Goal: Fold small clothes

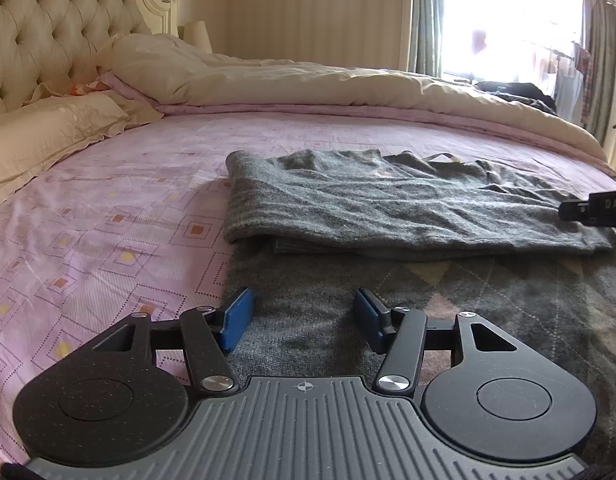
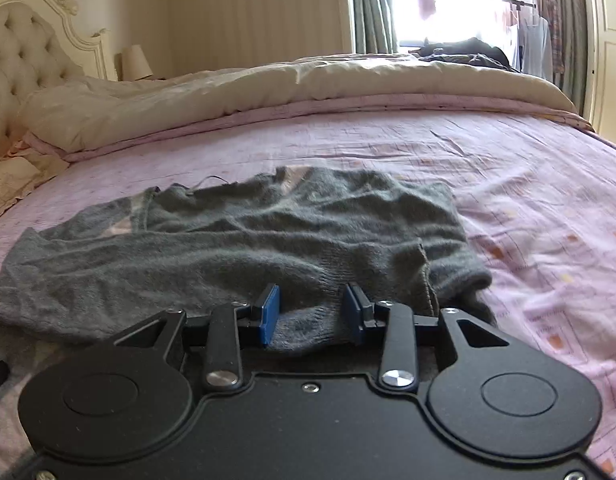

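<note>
A grey knit sweater (image 1: 388,208) lies on the pink patterned bedsheet (image 1: 108,220), with one sleeve folded across its body. Its lower part shows a faint argyle pattern near me. My left gripper (image 1: 300,316) is open and empty, low over the sweater's near left part. The right gripper's tip (image 1: 596,210) shows at the right edge there. In the right wrist view the sweater (image 2: 248,240) spreads ahead. My right gripper (image 2: 312,308) is open, with a sleeve cuff (image 2: 308,328) lying between its blue pads (image 2: 270,308), not clamped.
A cream duvet (image 1: 308,84) is bunched along the far side of the bed. A pillow (image 1: 48,132) and tufted headboard (image 1: 48,20) are at the left. Dark clothes (image 2: 464,54) lie at the far edge by the window. Bare sheet (image 2: 548,220) lies right of the sweater.
</note>
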A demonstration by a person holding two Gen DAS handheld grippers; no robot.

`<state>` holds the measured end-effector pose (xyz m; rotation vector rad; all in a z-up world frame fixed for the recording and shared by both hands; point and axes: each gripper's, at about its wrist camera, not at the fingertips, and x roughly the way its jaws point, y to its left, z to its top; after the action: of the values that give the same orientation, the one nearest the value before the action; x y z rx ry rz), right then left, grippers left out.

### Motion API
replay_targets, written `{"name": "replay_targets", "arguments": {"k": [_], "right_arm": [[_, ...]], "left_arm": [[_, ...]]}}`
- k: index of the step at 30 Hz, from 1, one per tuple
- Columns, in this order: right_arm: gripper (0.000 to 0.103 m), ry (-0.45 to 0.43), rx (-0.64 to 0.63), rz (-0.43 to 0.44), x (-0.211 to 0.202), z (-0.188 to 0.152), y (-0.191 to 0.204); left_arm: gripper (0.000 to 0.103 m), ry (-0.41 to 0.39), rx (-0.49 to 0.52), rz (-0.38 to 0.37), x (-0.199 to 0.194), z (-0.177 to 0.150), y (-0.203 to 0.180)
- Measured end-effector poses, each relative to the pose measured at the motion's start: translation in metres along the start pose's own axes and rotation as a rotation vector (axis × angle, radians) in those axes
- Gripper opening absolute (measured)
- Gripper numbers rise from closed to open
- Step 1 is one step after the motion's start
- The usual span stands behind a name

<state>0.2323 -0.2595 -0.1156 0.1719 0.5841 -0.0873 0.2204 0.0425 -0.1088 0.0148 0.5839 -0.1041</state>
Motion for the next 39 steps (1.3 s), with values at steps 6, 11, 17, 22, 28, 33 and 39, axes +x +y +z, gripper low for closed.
{"name": "replay_targets", "arguments": {"k": [6, 11, 17, 22, 28, 33, 39], "right_arm": [[0.048, -0.007, -0.041, -0.022, 0.000, -0.001, 0.007], [0.049, -0.010, -0.039, -0.018, 0.000, -0.003, 0.006], [0.049, -0.011, -0.037, -0.016, 0.000, -0.003, 0.006], [0.049, -0.013, -0.025, -0.008, 0.000, -0.003, 0.004], [0.049, -0.015, -0.019, -0.003, 0.000, -0.003, 0.002], [0.049, -0.018, -0.014, -0.001, 0.000, -0.003, 0.002], [0.049, -0.019, -0.020, -0.007, -0.001, -0.004, 0.003]], "left_arm": [[0.058, 0.009, -0.004, -0.020, 0.000, 0.002, 0.002], [0.058, 0.014, 0.006, -0.022, -0.010, 0.013, 0.004], [0.058, -0.059, 0.044, 0.038, 0.003, 0.060, 0.008], [0.058, 0.043, 0.046, 0.124, 0.060, 0.087, 0.018], [0.063, 0.110, 0.034, 0.204, 0.087, 0.070, 0.056], [0.063, 0.124, -0.024, 0.183, 0.079, 0.074, 0.075], [0.060, 0.009, -0.097, 0.150, 0.056, 0.098, 0.066]]}}
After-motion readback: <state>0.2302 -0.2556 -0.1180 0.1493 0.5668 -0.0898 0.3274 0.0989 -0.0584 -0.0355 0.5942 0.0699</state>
